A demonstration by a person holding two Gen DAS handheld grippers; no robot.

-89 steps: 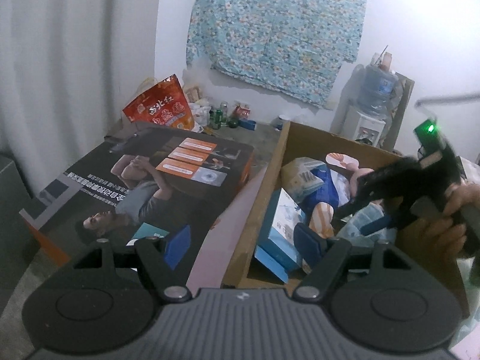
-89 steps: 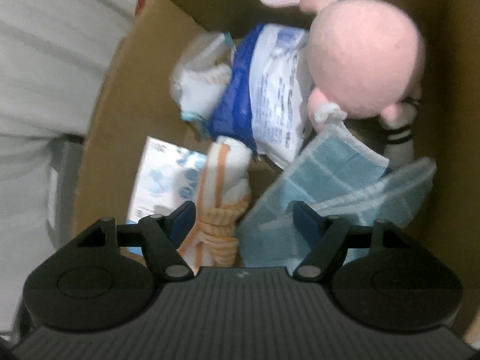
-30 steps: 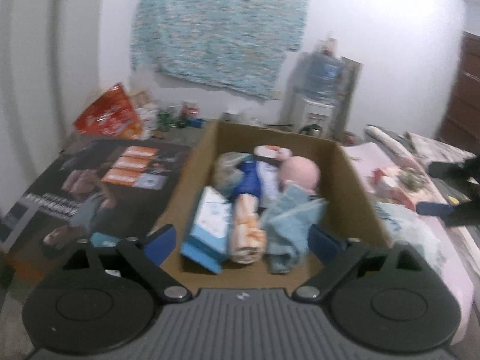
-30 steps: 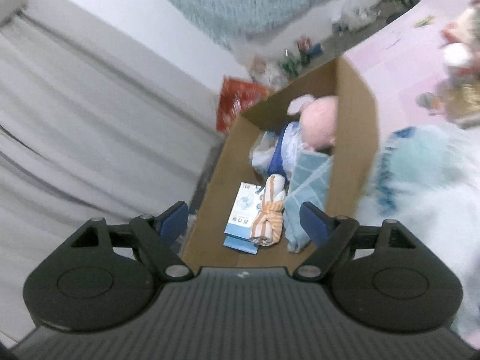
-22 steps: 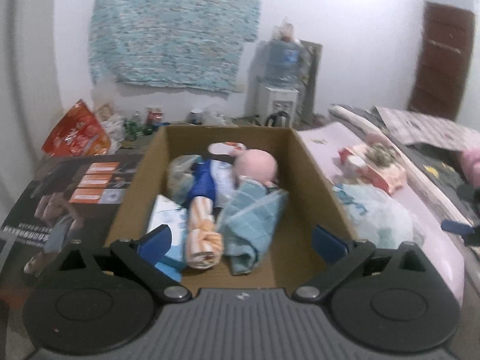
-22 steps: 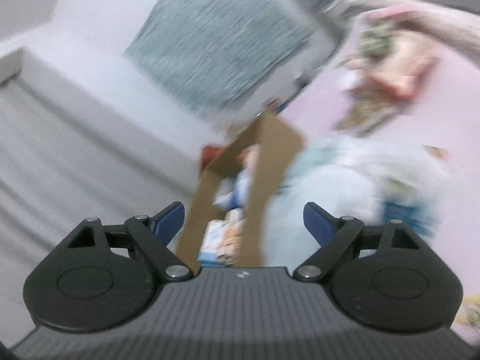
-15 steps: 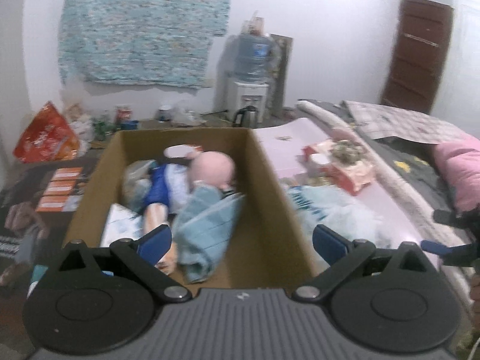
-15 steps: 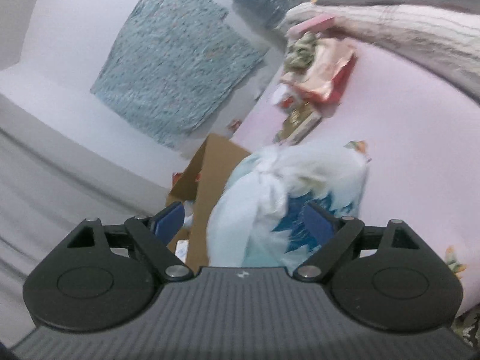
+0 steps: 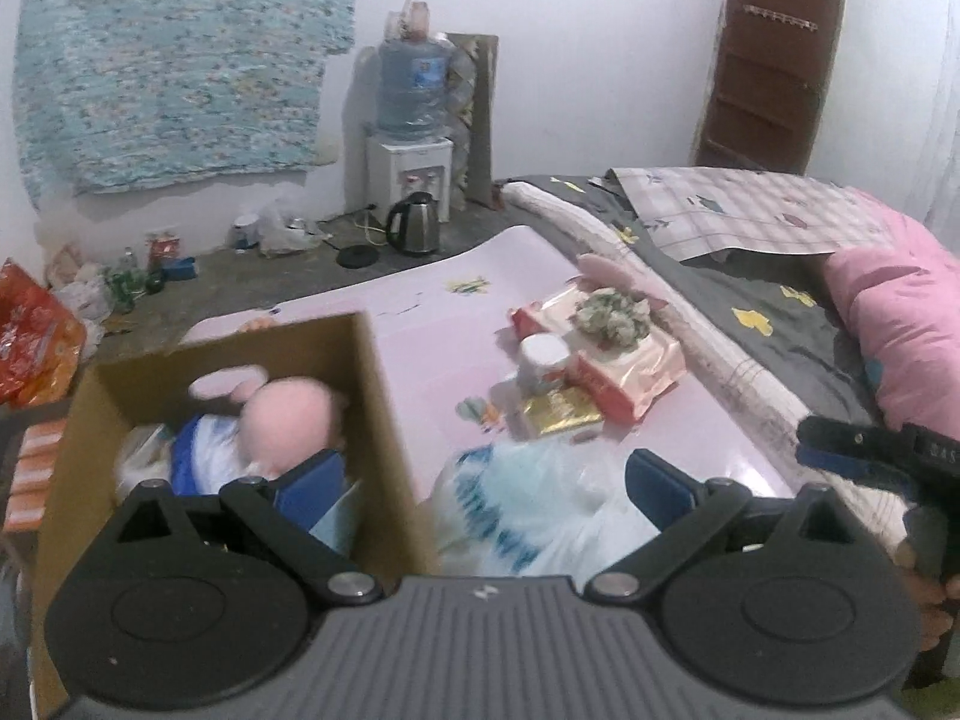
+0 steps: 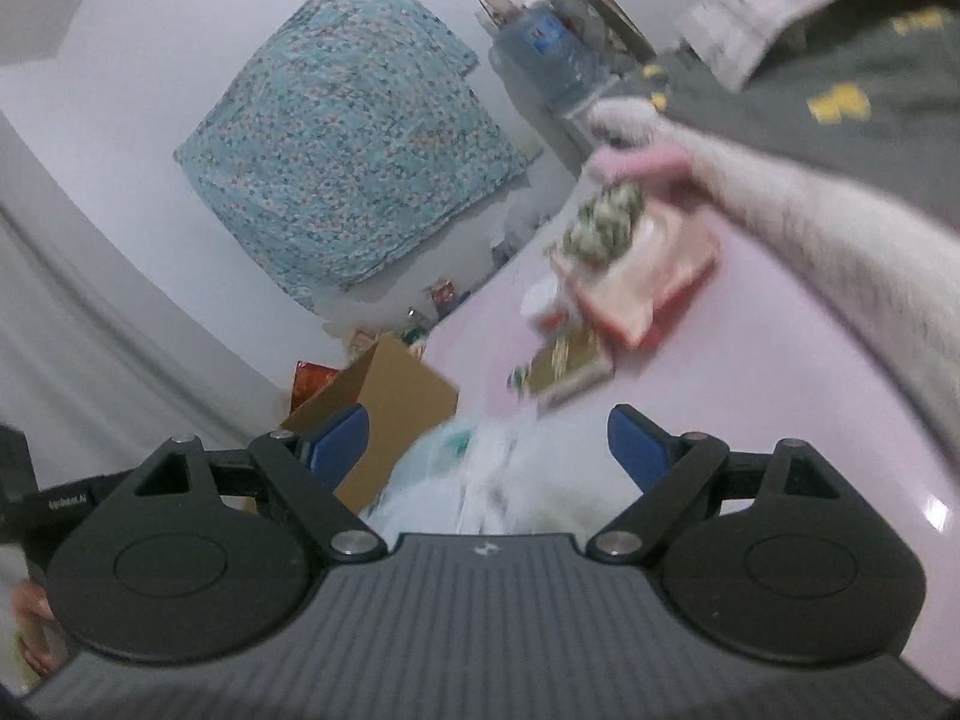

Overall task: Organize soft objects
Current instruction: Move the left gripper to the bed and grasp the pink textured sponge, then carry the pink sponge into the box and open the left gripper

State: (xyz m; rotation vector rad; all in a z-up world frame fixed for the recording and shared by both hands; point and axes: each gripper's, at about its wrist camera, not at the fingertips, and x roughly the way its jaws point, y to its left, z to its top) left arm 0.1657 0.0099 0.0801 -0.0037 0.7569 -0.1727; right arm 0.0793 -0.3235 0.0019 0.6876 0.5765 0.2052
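Both grippers, left gripper (image 9: 480,489) and right gripper (image 10: 487,441), swung from cardboard box (image 9: 384,396) toward probably a plastic bag (image 9: 528,516); jaws wide, empty; next pickup.

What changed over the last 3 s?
Right gripper left the box, empty, and now frames the plastic bag on the pink sheet, jaws just opened wider. Left gripper swung from the box toward the bag, open. Box contents unchanged.
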